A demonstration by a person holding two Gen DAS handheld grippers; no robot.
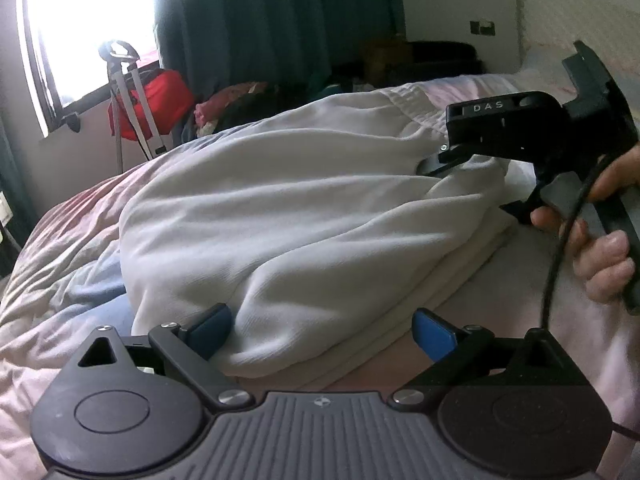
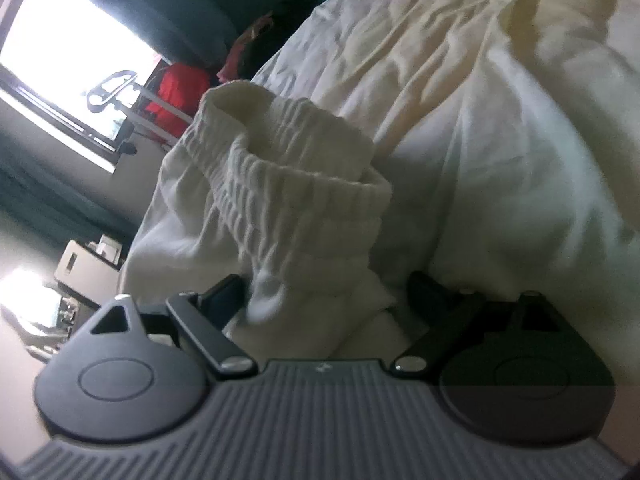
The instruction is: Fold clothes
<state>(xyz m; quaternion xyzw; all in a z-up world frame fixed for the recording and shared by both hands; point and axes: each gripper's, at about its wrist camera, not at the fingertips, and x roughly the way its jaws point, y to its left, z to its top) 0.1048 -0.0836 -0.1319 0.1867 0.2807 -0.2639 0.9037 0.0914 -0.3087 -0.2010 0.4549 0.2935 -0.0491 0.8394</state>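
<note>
A white garment lies bunched on the bed. My left gripper is open, its blue fingers wide apart, with a fold of the cloth's near edge lying between them. My right gripper shows at the right of the left wrist view, hand-held, its tips pressed into the garment's far corner. In the right wrist view the garment's ribbed elastic cuff stands up between the right gripper fingers, which are spread wide around the cloth.
The bed has a pale pink and blue duvet. A red bag and a metal stand sit by the bright window. Dark green curtains hang behind. A black cable runs from the right gripper.
</note>
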